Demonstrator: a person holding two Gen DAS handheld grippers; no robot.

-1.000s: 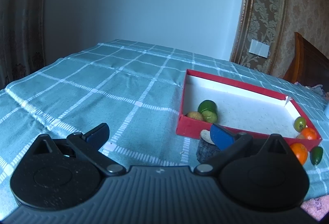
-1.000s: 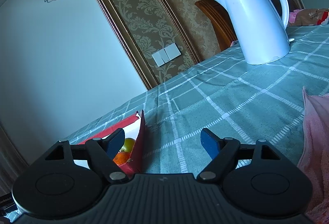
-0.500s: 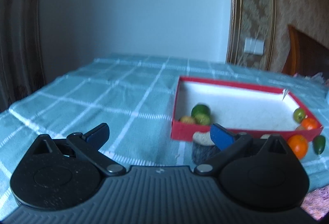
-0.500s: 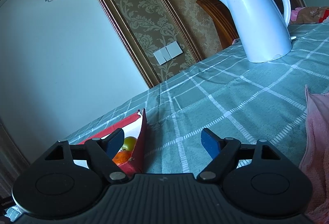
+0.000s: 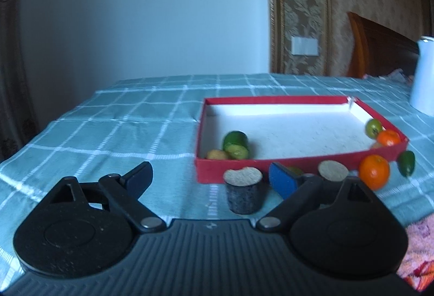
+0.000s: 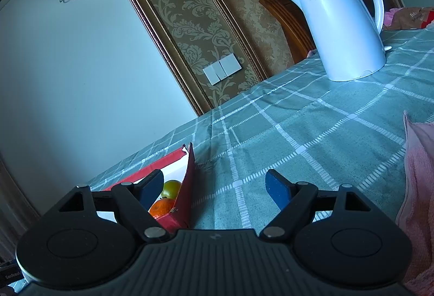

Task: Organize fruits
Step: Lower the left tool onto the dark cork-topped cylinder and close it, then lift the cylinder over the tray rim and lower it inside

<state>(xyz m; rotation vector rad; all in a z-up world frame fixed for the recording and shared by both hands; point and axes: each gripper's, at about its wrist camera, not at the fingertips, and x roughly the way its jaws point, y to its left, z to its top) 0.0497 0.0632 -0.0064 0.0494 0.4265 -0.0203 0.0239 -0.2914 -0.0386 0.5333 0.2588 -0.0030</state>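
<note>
Left hand-held gripper (image 5: pixel 210 178) is hovering low over the surface (image 5: pixel 108 138) with fingers spread wide, gripping nothing; a dark cut stump piece (image 5: pixel 243 194) is sitting just ahead, between the fingers but nearer the right one. The red box (image 5: pixel 271 168) is lying just beyond it, already holding green fruits (image 5: pixel 236 145) and a small yellowish one (image 5: pixel 216 154) in its near left corner, and a green fruit (image 5: pixel 373 127) with a small orange (image 5: pixel 388 137) in its far right corner. Still outside, ahead and to the right: an orange (image 5: pixel 374 171), a green oval fruit (image 5: pixel 406 167), and a second cut piece (image 5: pixel 333 171) partly hidden behind the finger. Right hand-held gripper (image 6: pixel 214 187) is also standing wide and empty, its left finger overlapping the box's torn corner (image 6: pixel 187 187), the white kettle (image 6: pixel 344 30) well ahead. Risks, as I'm judging them: the stump piece is off-centre, so a closing finger could be tipping or shoving it into the box wall; round fruit may be rolling away if nudged; the right gripper could be snagging that torn corner and dragging the box. Against a second ago, the left view is swinging rightward and levelling, now showing the stump fully, plus the kettle's edge; the right view is shifting only slightly. Both are staying open.
</note>
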